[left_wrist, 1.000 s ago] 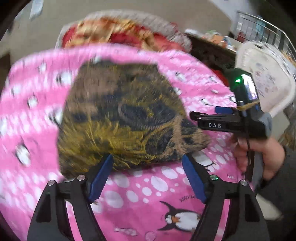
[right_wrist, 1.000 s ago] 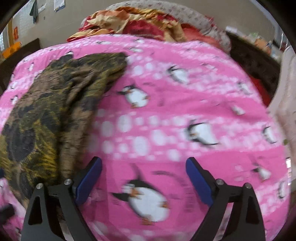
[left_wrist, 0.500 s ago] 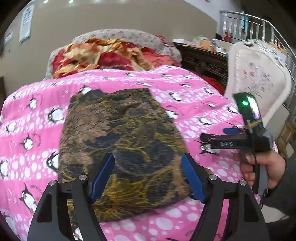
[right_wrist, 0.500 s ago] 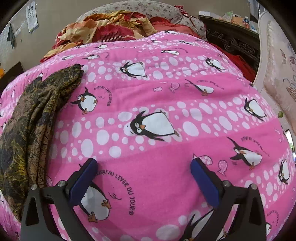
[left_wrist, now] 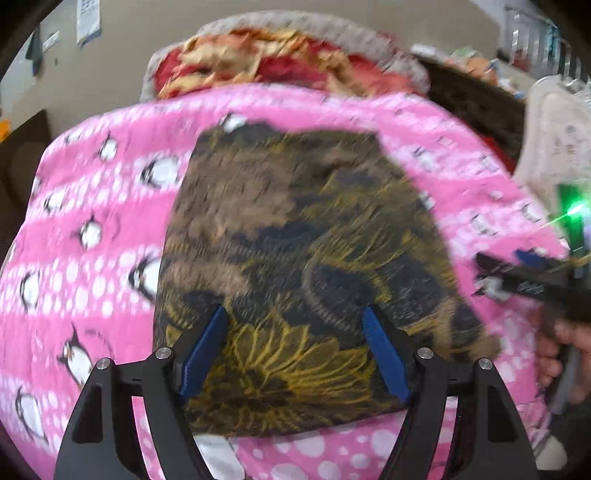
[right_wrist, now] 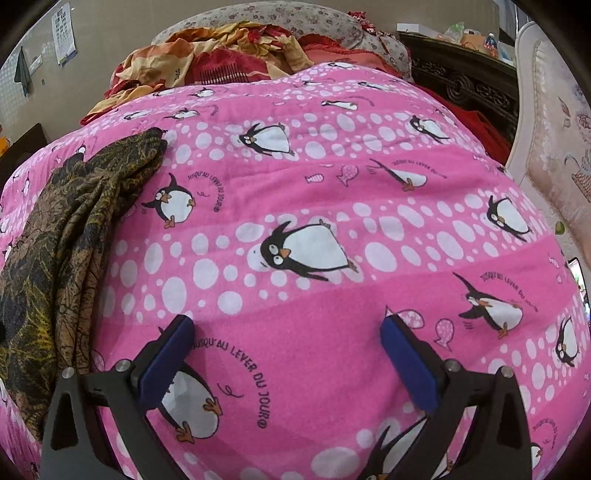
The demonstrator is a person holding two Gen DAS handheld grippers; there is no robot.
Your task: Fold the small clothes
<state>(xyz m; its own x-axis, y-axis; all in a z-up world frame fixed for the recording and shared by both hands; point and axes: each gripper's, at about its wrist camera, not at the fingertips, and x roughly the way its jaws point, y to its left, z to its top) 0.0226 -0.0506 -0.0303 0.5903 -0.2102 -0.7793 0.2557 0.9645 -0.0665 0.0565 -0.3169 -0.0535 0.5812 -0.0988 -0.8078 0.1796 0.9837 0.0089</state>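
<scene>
A brown and black garment with yellow floral lines (left_wrist: 306, 258) lies folded flat on the pink penguin blanket (left_wrist: 92, 229). My left gripper (left_wrist: 293, 314) hovers over the garment's near half, jaws opening, with nothing pinched between the blue pads (left_wrist: 207, 343). The left wrist view is blurred. My right gripper (right_wrist: 286, 325) stands wide open over bare blanket (right_wrist: 332, 206), to the right of the garment (right_wrist: 66, 240), which shows creased folds at the left edge. The right gripper (left_wrist: 491, 277) also appears at the far right of the left wrist view, held by a hand (left_wrist: 557, 350).
A red and orange bundle of cloth (right_wrist: 221, 55) lies at the head of the bed against a floral pillow (right_wrist: 295, 18). Dark carved furniture (right_wrist: 465, 85) and a white padded chair (right_wrist: 554, 140) stand to the right.
The left gripper has moved from the garment's near edge to over its near half. The right gripper shifted right, away from the garment, and its jaws widened a little.
</scene>
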